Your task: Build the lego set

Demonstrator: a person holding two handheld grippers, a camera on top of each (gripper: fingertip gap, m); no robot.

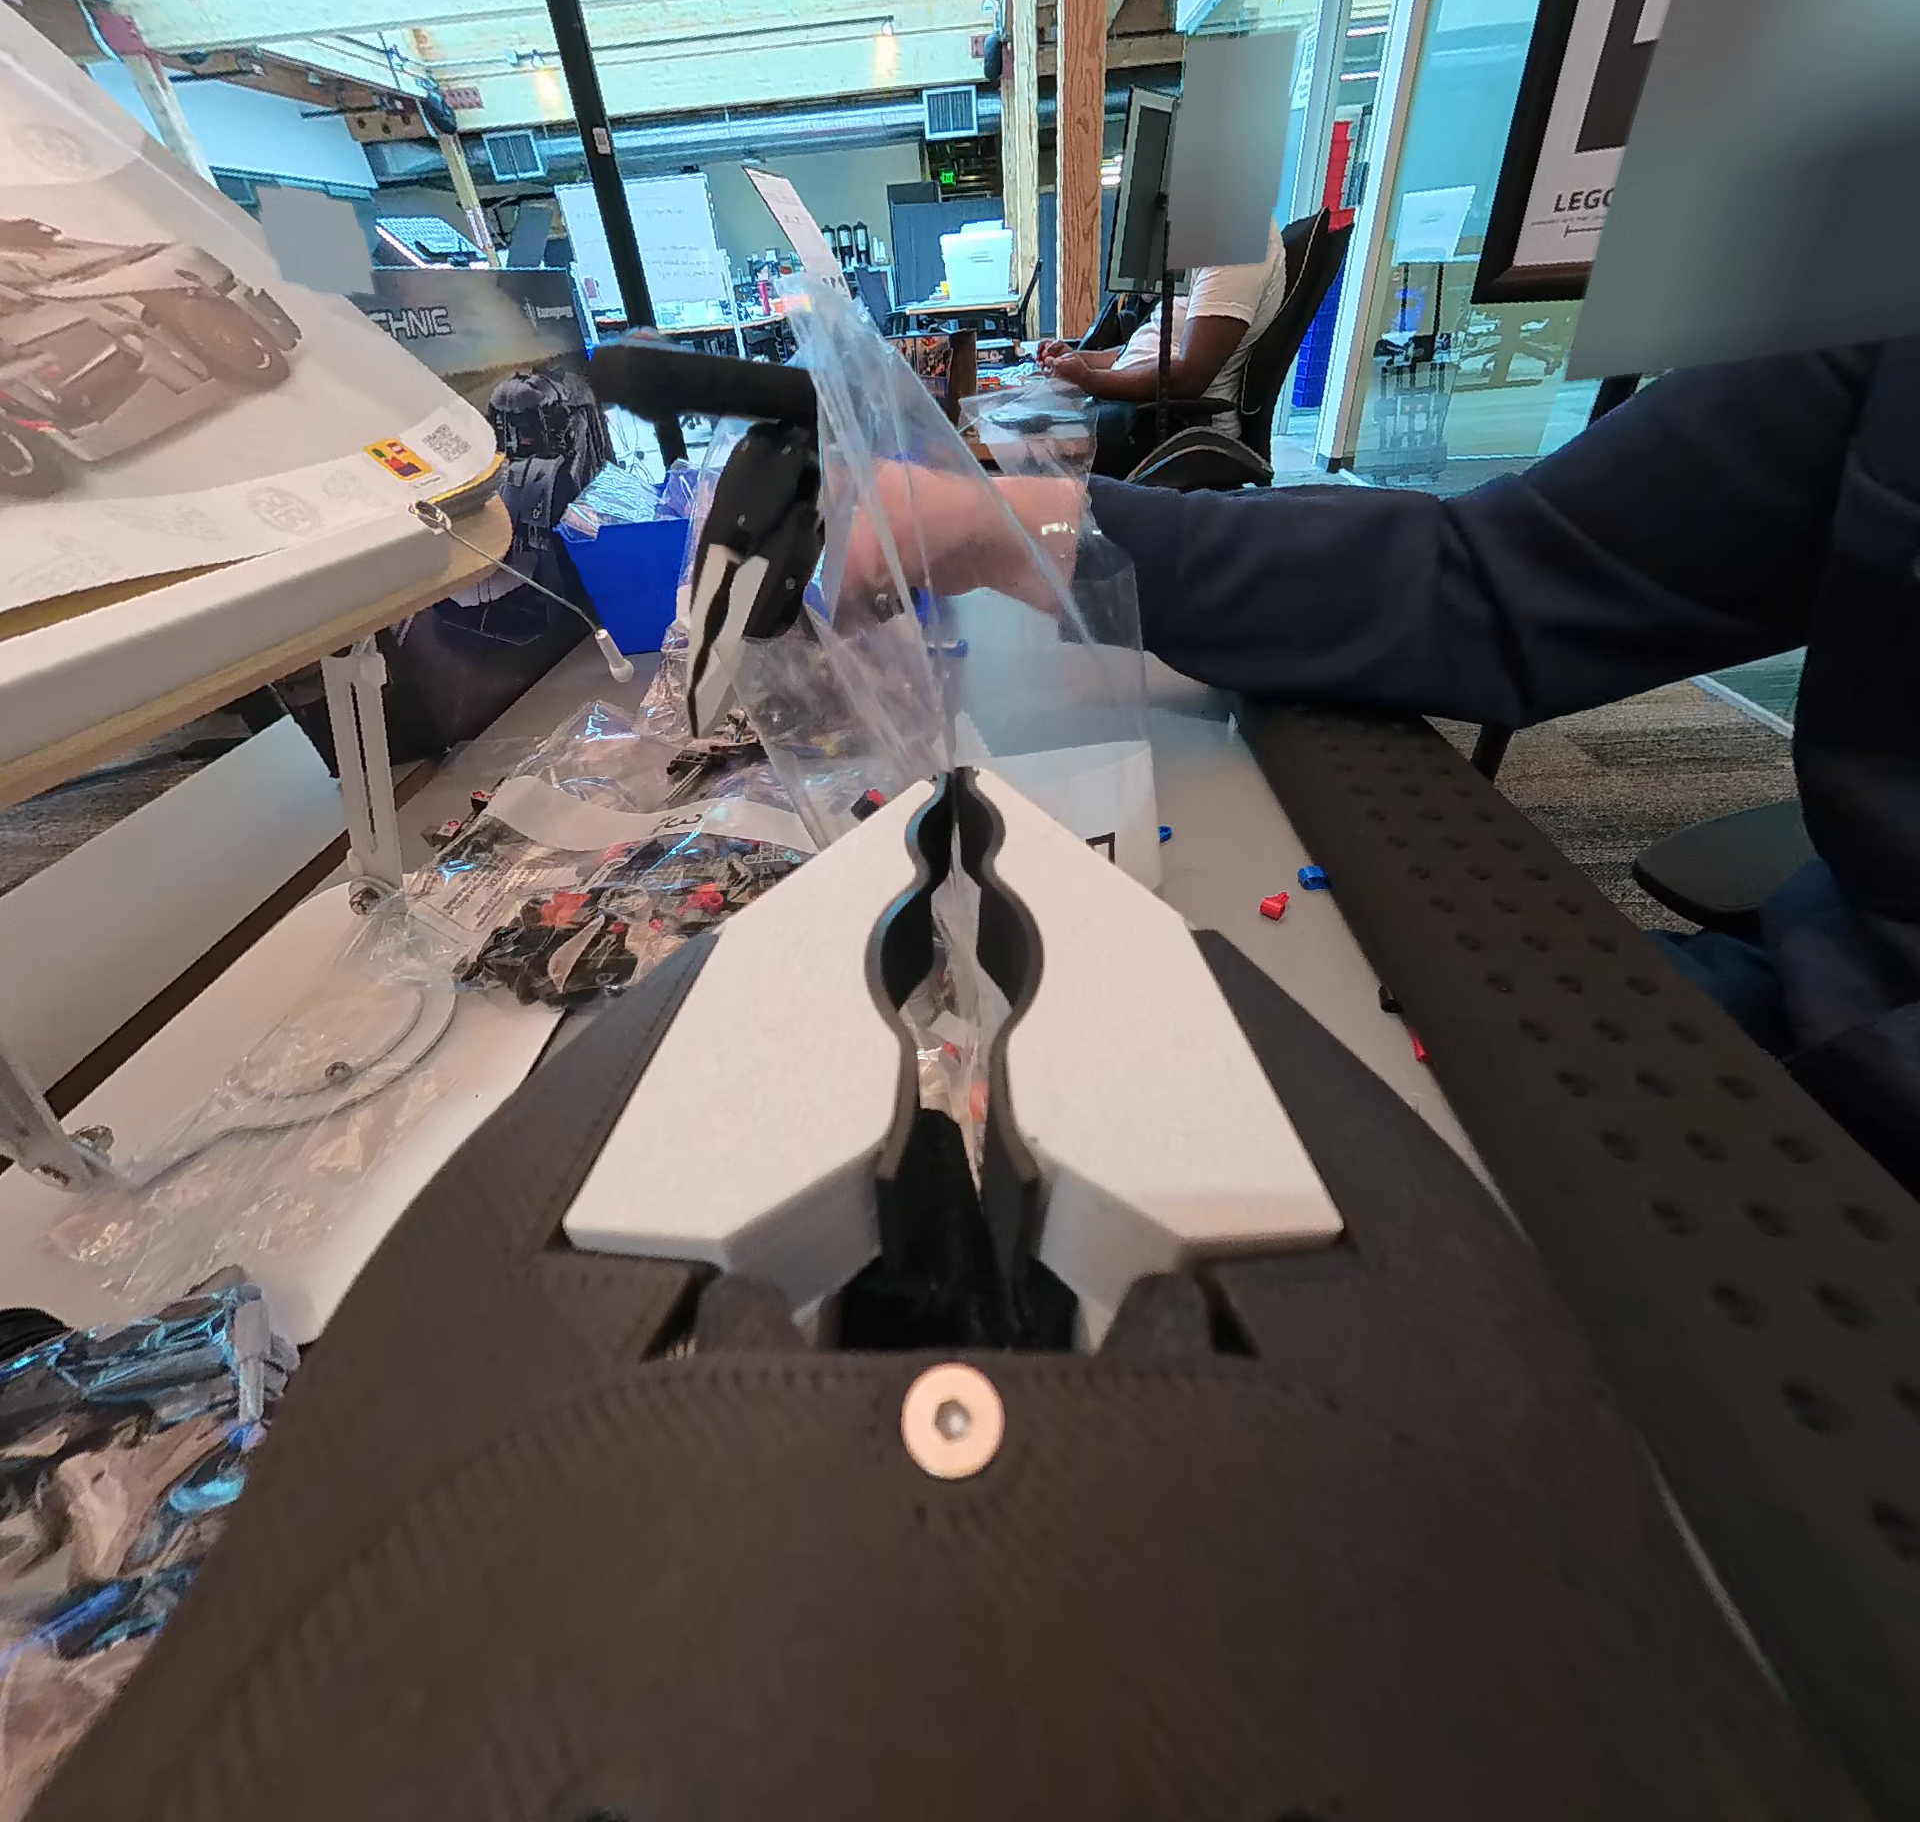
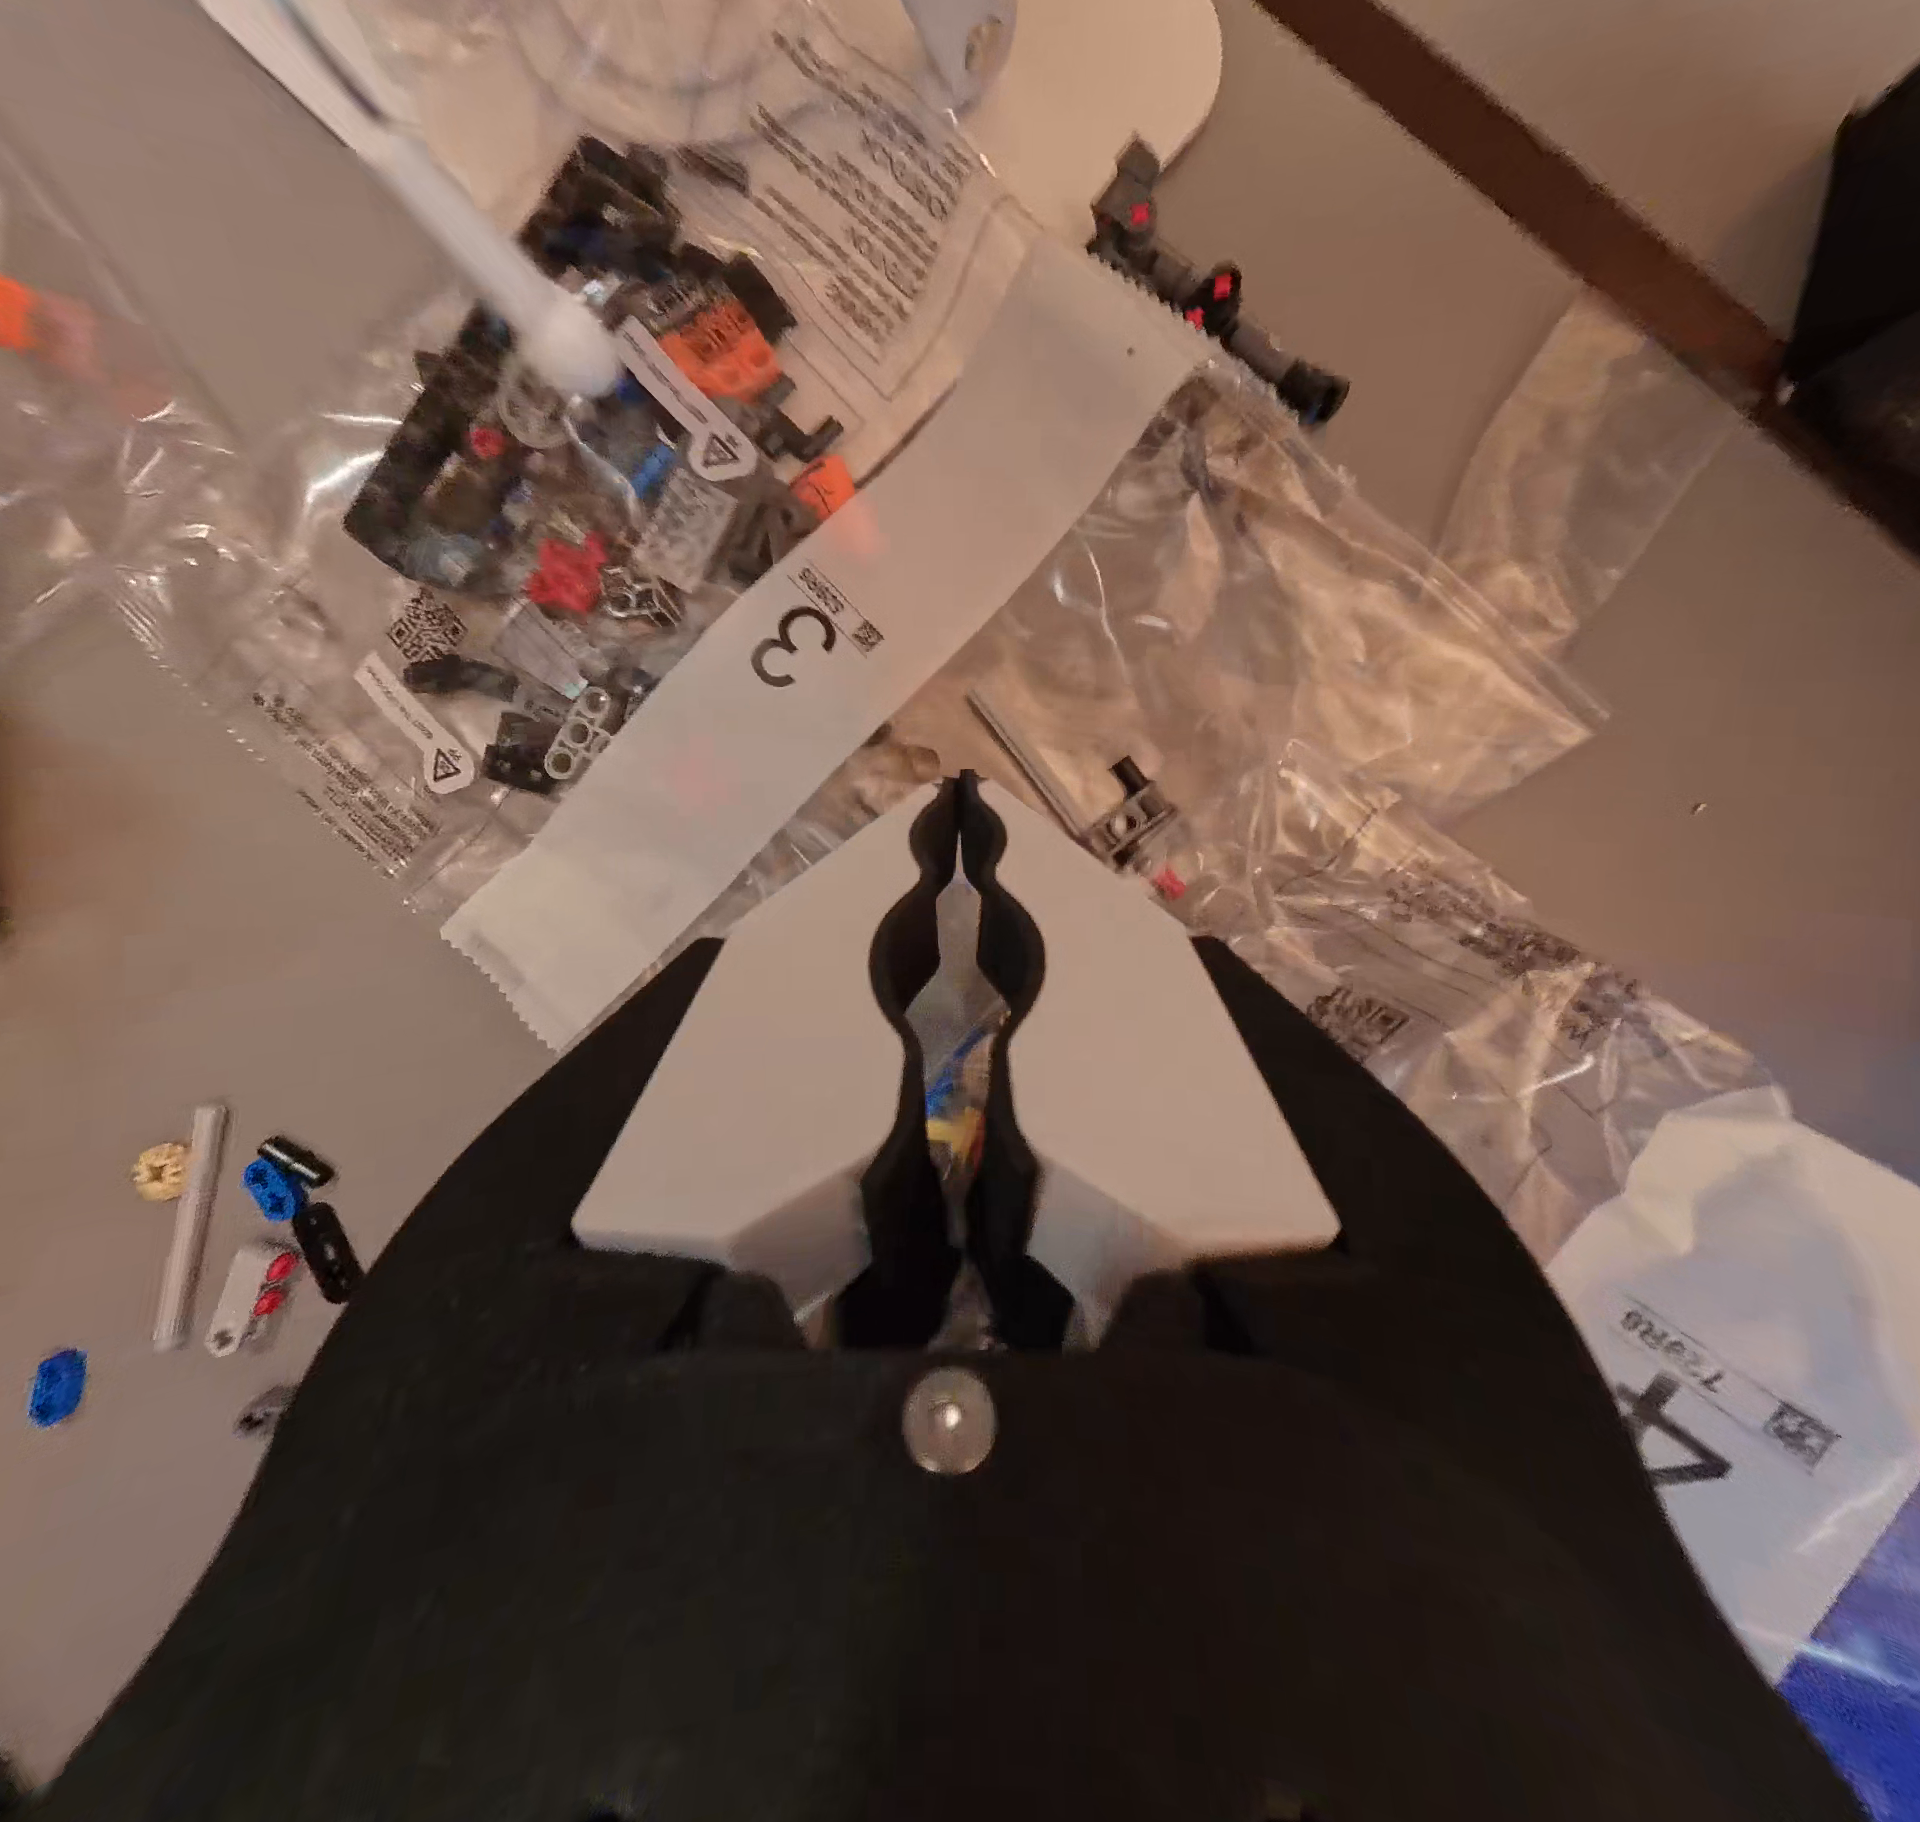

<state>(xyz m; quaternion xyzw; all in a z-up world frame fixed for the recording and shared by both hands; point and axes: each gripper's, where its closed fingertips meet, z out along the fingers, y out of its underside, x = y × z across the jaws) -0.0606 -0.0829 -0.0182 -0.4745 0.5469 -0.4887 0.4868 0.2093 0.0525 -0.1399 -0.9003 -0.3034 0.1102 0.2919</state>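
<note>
Left tool pinching clear bag

Clear bag looked thin, glossy, crinkled plastic. Left gripper was matt ridged printed plastic, fingers white and grainy. Numbered bag's strip looked matt, paper-like. Table was smooth, matt.

Daylight from skylights at twelve o'clock keeps the left wrist view bright and sharp, though bent at its edges, while the right wrist view is dimmer, warm-toned and motion-smeared toward eleven o'clock, with glare on the clear plastic bags at two o'clock.
</note>
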